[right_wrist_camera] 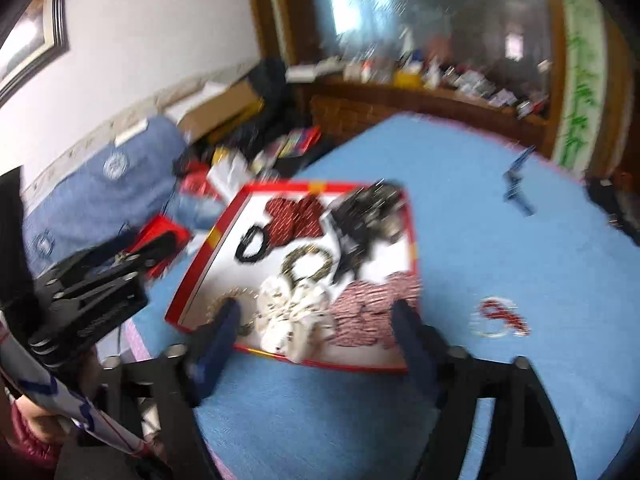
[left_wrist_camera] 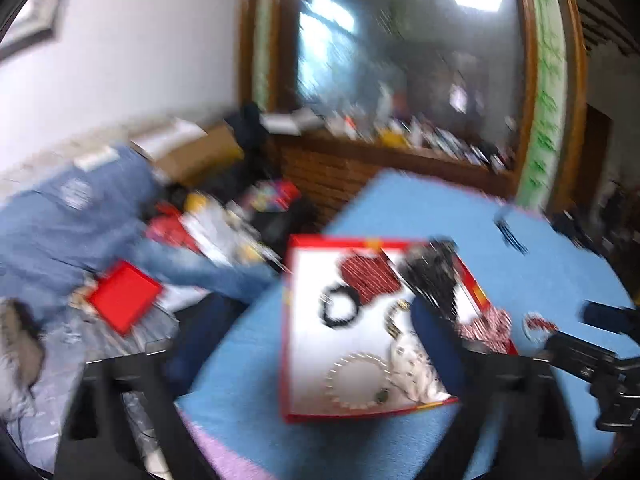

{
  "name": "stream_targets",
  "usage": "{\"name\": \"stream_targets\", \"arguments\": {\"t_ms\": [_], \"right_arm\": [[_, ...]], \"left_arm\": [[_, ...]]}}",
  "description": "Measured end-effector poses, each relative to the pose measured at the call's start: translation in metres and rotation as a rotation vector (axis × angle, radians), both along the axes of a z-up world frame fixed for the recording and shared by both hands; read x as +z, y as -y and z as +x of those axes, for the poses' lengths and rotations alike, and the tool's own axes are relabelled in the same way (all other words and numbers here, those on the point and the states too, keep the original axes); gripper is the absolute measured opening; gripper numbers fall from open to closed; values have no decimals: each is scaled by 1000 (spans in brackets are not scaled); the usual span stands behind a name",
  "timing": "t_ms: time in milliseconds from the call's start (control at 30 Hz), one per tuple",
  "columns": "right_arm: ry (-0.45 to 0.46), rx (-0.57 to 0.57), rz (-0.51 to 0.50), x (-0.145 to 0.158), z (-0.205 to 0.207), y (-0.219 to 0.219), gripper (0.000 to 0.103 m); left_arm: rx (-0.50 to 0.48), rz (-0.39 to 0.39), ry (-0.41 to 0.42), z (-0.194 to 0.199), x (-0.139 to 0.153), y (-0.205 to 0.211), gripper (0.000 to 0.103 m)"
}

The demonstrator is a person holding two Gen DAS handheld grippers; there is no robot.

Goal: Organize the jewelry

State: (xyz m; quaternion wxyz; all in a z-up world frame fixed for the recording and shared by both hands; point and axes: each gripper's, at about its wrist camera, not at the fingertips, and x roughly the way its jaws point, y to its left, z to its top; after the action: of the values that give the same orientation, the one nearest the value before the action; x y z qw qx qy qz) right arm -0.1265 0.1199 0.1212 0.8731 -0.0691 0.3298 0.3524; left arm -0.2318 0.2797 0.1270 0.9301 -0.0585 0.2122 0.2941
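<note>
Right tongs (right_wrist_camera: 316,320) gape wide over red tray (right_wrist_camera: 192,280).

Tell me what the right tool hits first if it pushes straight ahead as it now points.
Most likely the white spotted fabric bow in the red-rimmed shallow box: it lies between the open right tool fingers. Motion blur and unclear depth leave its height above the box uncertain.

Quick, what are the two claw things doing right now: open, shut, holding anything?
Left gripper: open, holding nothing.
Right gripper: open, holding nothing, above the red-rimmed white jewelry box.
</note>
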Motion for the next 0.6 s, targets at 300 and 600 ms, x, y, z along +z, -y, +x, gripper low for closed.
{"name": "stream_targets", "arguments": {"t_ms": [300, 600], "right_arm": [[44, -80, -37, -20, -35, 31, 95], [58, -96, -71, -24, -44, 41, 99]], "left_arm": [[25, 161, -88, -40, -38, 71, 103], [56, -16, -253, -31, -62, 50, 103]]}}
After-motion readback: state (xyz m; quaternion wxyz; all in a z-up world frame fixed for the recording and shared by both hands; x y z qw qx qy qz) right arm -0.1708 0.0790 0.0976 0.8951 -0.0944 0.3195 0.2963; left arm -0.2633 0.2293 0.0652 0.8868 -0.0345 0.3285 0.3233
